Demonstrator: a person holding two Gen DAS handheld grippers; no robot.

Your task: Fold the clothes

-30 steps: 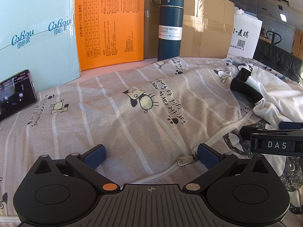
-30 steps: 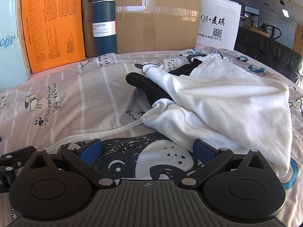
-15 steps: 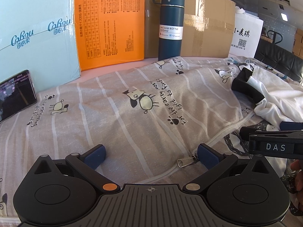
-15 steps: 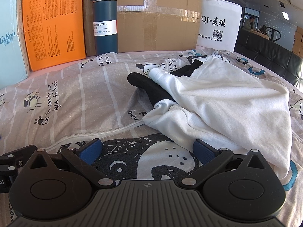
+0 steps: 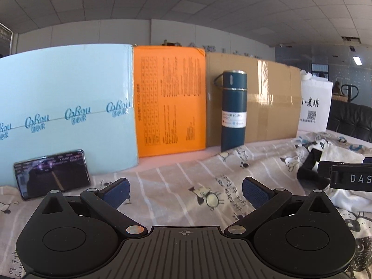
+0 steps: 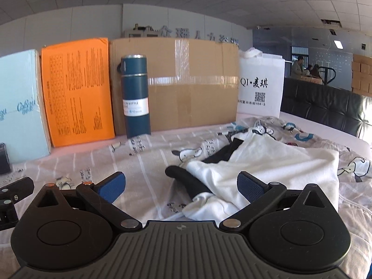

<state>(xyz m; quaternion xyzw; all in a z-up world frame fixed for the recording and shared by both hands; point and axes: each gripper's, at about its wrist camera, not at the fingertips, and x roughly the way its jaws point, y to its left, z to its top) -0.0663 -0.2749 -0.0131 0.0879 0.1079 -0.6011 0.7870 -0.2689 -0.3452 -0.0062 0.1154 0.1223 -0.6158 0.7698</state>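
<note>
A crumpled white garment (image 6: pixel 267 167) with black sleeves (image 6: pixel 188 181) lies on the printed bed cover (image 6: pixel 144 162), just ahead of my right gripper (image 6: pixel 181 184), which is open and holds nothing. My left gripper (image 5: pixel 185 189) is open too, over bare cover (image 5: pixel 181 176) to the left of the garment. From the left wrist view the garment (image 5: pixel 337 155) shows at the far right, partly hidden by the right gripper's body (image 5: pixel 348 177).
Along the back stand a pale blue box (image 5: pixel 65 114), an orange box (image 5: pixel 169 102), a dark blue vacuum bottle (image 5: pixel 233 111), a cardboard box (image 6: pixel 193 83) and a white bag (image 6: pixel 260 86). A phone (image 5: pixel 52 173) leans on the blue box. A black sofa (image 6: pixel 330 109) is at right.
Both grippers have tilted up and pulled back, so the boxes, wall and ceiling now fill the upper views. Both stay open. The garment has not moved.
</note>
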